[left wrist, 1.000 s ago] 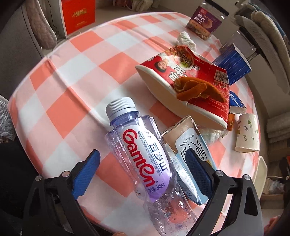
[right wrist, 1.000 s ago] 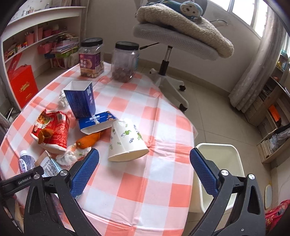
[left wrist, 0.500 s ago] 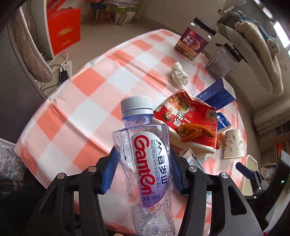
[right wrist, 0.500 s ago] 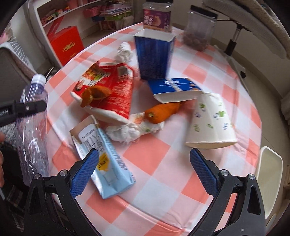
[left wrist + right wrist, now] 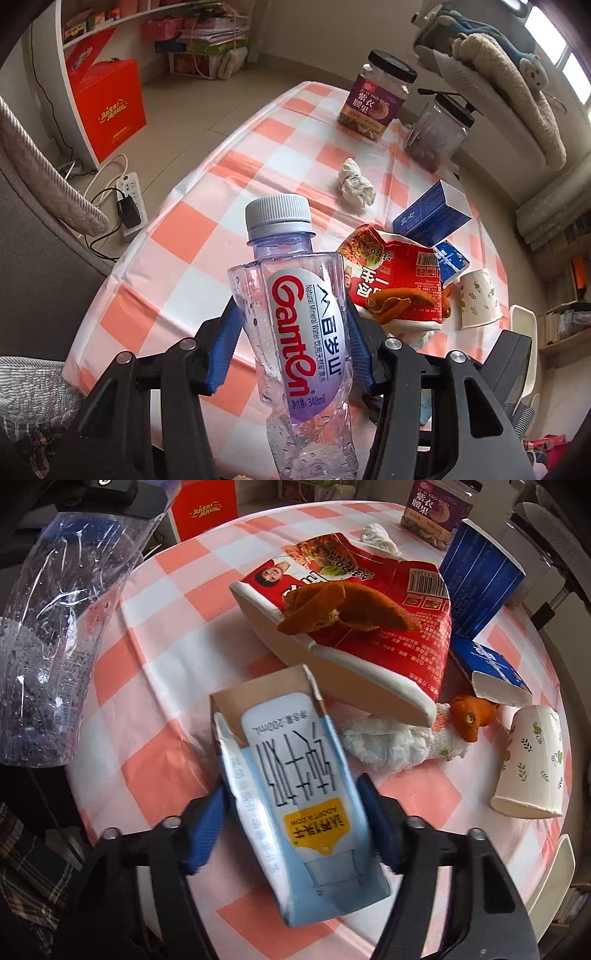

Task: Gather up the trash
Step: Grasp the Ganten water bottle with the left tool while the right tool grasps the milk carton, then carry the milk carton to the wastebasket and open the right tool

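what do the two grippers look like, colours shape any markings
Both match. The left hand-held gripper has black plastic arms in a splayed fork shape, silver round bolts at the joints and ribbed blue pads on the fingers. The right hand-held gripper has the same black frame, silver bolts and blue pads. No lettering or cables are readable on either. Dark plaid fabric shows at the lower left of the right wrist view.

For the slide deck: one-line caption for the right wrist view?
Right gripper closing around a light-blue milk carton lying on the checked table.

Right claw (image 5: 293, 825) just closing on milk carton (image 5: 295, 794) – carton flat on checked tablecloth (image 5: 155, 686).
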